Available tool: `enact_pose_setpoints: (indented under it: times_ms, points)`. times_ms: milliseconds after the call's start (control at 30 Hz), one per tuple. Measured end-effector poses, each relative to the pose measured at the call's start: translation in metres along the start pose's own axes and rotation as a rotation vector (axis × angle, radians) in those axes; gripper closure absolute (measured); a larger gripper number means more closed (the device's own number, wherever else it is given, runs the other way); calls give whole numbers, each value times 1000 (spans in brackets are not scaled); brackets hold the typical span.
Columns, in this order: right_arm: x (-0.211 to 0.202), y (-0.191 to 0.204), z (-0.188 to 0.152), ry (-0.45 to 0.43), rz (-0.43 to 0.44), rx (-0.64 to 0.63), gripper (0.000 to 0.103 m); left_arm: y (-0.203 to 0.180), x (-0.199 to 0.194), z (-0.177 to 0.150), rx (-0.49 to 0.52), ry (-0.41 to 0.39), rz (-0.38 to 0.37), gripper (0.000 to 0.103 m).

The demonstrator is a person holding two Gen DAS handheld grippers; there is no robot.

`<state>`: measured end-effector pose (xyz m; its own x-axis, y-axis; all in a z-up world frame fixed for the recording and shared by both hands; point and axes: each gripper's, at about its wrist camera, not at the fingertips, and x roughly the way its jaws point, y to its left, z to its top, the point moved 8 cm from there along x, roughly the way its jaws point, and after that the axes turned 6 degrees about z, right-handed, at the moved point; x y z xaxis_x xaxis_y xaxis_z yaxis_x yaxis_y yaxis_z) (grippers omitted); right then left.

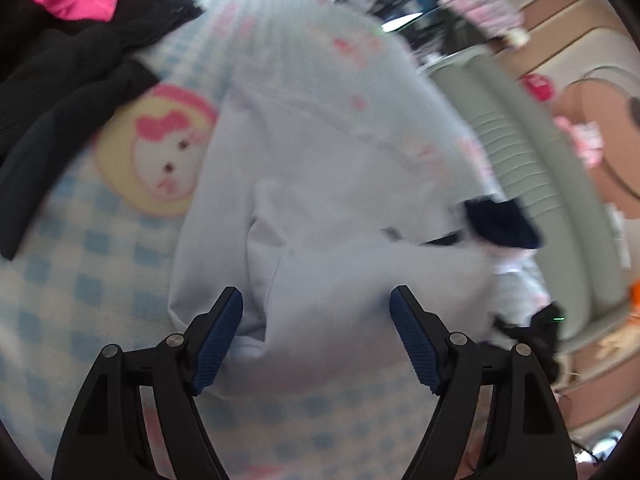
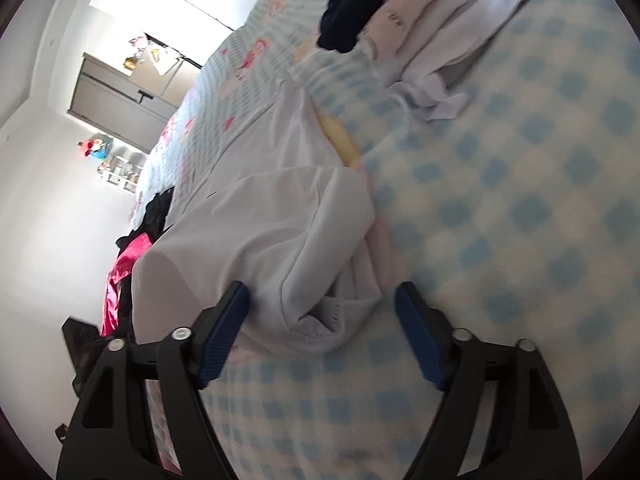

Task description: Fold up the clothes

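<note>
Lay in the centre of both views: white garment (image 1: 320, 200), doubled over on the blue-checked blanket (image 1: 80, 300), its near edge bunched just ahead of the fingers. Stood wide apart, pads off the cloth: left gripper (image 1: 316, 312) and right gripper (image 2: 322, 308), holding nothing, likely so the fold could settle flat. Heaped at upper left of the left view, clear of the working space: dark clothes (image 1: 80, 60).

Bed (image 2: 520, 208) w/ blue-white checked blanket fills most of both views. White wall (image 2: 44, 208), bright window (image 2: 172, 12), grey cabinet (image 2: 120, 92) behind it.
</note>
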<state>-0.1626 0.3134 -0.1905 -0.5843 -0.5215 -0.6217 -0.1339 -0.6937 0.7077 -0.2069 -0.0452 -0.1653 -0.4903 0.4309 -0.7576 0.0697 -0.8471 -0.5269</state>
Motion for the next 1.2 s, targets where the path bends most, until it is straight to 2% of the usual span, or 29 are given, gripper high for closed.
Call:
enact_pose_setpoints:
  times_ms: [33, 100, 133, 167, 200, 233, 267, 300, 433, 467, 500, 533, 600, 633, 667, 700, 733, 800, 867, 933, 967, 1033, 1067, 1100, 1133, 1167, 1200]
  points:
    - [5, 1, 1, 8, 2, -1, 21, 3, 6, -2, -12, 14, 17, 27]
    - [15, 8, 0, 30, 21, -21, 24, 7, 8, -3, -22, 0, 22, 38]
    - [21, 14, -1, 46, 24, -46, 28, 9, 7, -4, -16, -10, 45, 56]
    - [24, 17, -1, 53, 22, -68, 41, 10, 3, -5, -7, -27, 65, 71]
    - [25, 19, -2, 53, 18, -84, 55, 9, -2, -5, -3, -43, 53, 76]
    - [25, 21, -3, 53, 14, -101, 61, 7, -7, -6, 1, -58, 41, 85]
    - [25, 24, -3, 52, 11, -118, 71, 5, -14, -5, 5, -80, 28, 87]
    - [25, 25, -3, 46, 15, -128, 77, 2, -20, -3, 16, -95, 22, 88]
    - [19, 20, -1, 38, 30, -100, 77, -9, -48, 8, 62, -151, 35, 92]
    - [17, 16, 0, 37, 23, -88, 74, -11, -52, 9, 74, -162, 42, 92]
    - [14, 12, 1, 34, 11, -75, 69, -13, -52, 11, 84, -168, 63, 92]
    - [12, 8, 2, 30, 1, -62, 67, -10, -51, 11, 105, -173, 120, 92]
    - [8, -2, 5, 26, -12, -32, 62, 2, -40, 9, 127, -139, 201, 88]
    - [6, -6, 6, 27, -12, -15, 58, 12, -34, 8, 85, -110, 198, 77]
    - [7, -8, 7, 34, -8, -6, 53, 21, -28, 6, 43, -81, 195, 60]
    - [7, -8, 8, 44, -2, -2, 52, 31, -23, 5, -2, -56, 188, 53]
    - [8, -9, 8, 54, 5, 1, 51, 41, -27, 6, -66, -72, 146, 44]
    - [13, -6, 9, 80, 13, -14, 40, 52, -31, 6, -122, -90, 129, 36]
    - [22, -3, 9, 100, 20, -34, 31, 57, -23, 4, -143, -54, 98, 32]
    - [32, -3, 8, 115, 9, -36, 29, 53, -15, 2, -139, -18, 62, 31]
    - [38, -2, 8, 122, 4, -37, 31, 50, -11, 2, -132, -4, 43, 32]
    - [41, 1, 8, 125, 1, -52, 45, 43, -5, 2, -121, 17, 4, 38]
    - [41, 3, 7, 123, 10, -57, 62, 39, -4, 3, -111, 15, -6, 60]
    - [39, 5, 7, 118, 29, -54, 76, 36, -3, 4, -102, 12, -12, 71]
    - [36, 8, 6, 111, 52, -47, 80, 34, -5, 5, -102, 0, 17, 81]
    - [30, 11, 6, 101, 69, -41, 84, 29, -12, 5, -97, -21, 15, 89]
    - [23, 14, 6, 89, 81, -36, 88, 24, -19, 5, -91, -42, 13, 89]
